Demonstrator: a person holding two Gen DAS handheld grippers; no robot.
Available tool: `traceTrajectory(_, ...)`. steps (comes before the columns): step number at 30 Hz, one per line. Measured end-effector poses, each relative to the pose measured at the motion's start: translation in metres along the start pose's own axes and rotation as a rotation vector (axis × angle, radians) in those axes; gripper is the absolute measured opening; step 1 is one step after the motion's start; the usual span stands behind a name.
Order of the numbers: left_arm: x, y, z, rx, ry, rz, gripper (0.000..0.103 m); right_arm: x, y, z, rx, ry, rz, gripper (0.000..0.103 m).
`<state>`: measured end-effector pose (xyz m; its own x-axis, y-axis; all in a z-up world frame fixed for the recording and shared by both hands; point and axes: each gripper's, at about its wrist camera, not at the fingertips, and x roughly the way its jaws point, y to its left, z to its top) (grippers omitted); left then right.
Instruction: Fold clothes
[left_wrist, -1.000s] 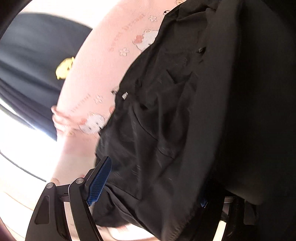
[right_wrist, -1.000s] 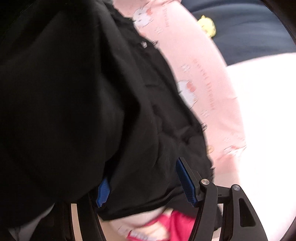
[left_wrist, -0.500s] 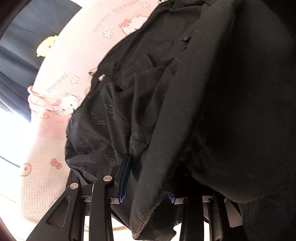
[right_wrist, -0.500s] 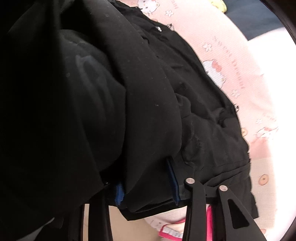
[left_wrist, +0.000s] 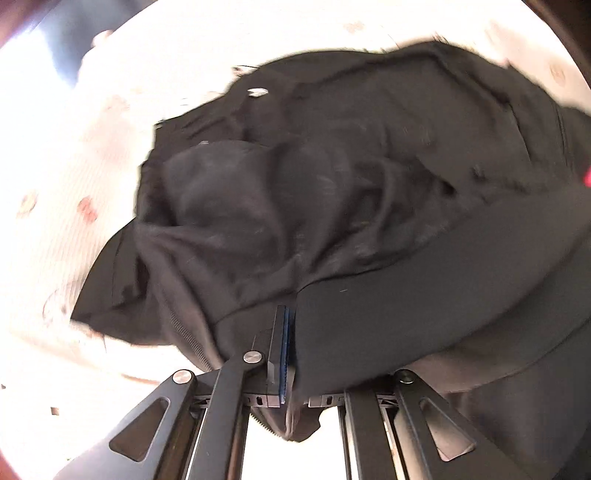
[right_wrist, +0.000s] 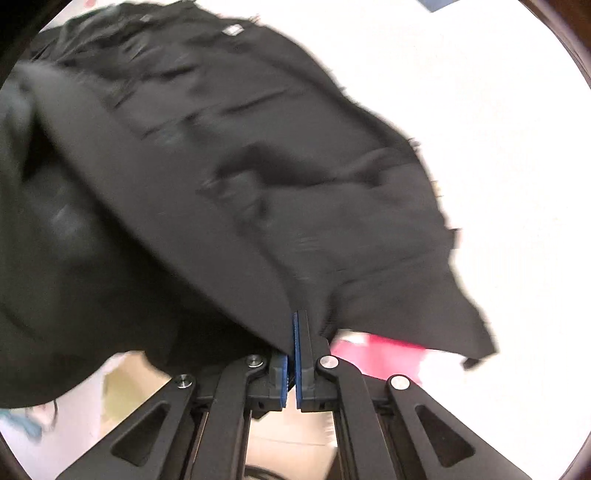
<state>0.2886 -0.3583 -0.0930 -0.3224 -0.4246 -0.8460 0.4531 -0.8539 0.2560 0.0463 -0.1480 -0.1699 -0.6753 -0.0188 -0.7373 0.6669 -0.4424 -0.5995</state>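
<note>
Washed-out pale pink bedding printed with small cartoon figures (left_wrist: 74, 177) fills the background of both wrist views, glaring almost white under strong light. Across it lies the crumpled black fabric garment (left_wrist: 332, 177), bunched into deep folds, with a small white tag near its far edge in the left wrist view. Its near hem rises off the bedding to both tools. The left gripper (left_wrist: 290, 350) has its jaws drawn tight together on a thick folded band of that hem; only one blue-padded finger (left_wrist: 282, 347) shows clearly, the other being covered by cloth that drapes over the black linkage arms. The right gripper (right_wrist: 296, 354) is likewise pinched closed, its two blue pads nearly meeting with a thin edge of the black garment (right_wrist: 229, 177) caught between them at the tips. From that pinch the cloth spreads away in a broad, motion-blurred sheet toward the far side of the bedding (right_wrist: 480, 110), and a heavy fold hangs down at the left edge of the right wrist view. Just beside the right gripper, under the garment's ragged near corner, a bright pink-red piece of cloth (right_wrist: 384, 350) peeks out.
</note>
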Motion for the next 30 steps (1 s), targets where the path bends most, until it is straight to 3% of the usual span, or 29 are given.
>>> traceTrajectory(4,-0.015,0.002,0.008,-0.019,0.001,0.001,0.004,-0.024,-0.010,0.014,-0.037,-0.039,-0.168,0.000)
traceTrajectory(6,-0.019,0.018,0.002,-0.049,0.019,-0.020,0.004,-0.035,-0.016,0.015,-0.021,-0.035,-0.187,0.000)
traceTrajectory(9,-0.038,0.016,-0.020,-0.098,0.046,-0.055,0.004,-0.030,-0.032,0.019,0.035,0.020,-0.154,0.000)
traceTrajectory(14,-0.055,0.013,-0.020,-0.148,0.079,-0.100,0.004,-0.060,-0.013,0.009,0.072,0.083,-0.149,0.000)
traceTrajectory(19,-0.059,0.015,-0.016,-0.159,0.089,-0.151,0.004,-0.050,-0.041,0.005,0.159,0.133,-0.128,0.000)
traceTrajectory(26,-0.072,0.018,-0.023,-0.160,0.081,-0.223,0.004,-0.048,-0.044,-0.005,0.233,0.140,-0.099,0.000)
traceTrajectory(28,-0.079,0.021,-0.027,-0.188,0.089,-0.249,0.005,-0.051,-0.042,-0.008,0.248,0.140,-0.099,0.009)
traceTrajectory(30,-0.083,0.025,-0.029,-0.230,0.109,-0.277,0.006,-0.057,-0.038,-0.012,0.260,0.141,-0.108,0.032)
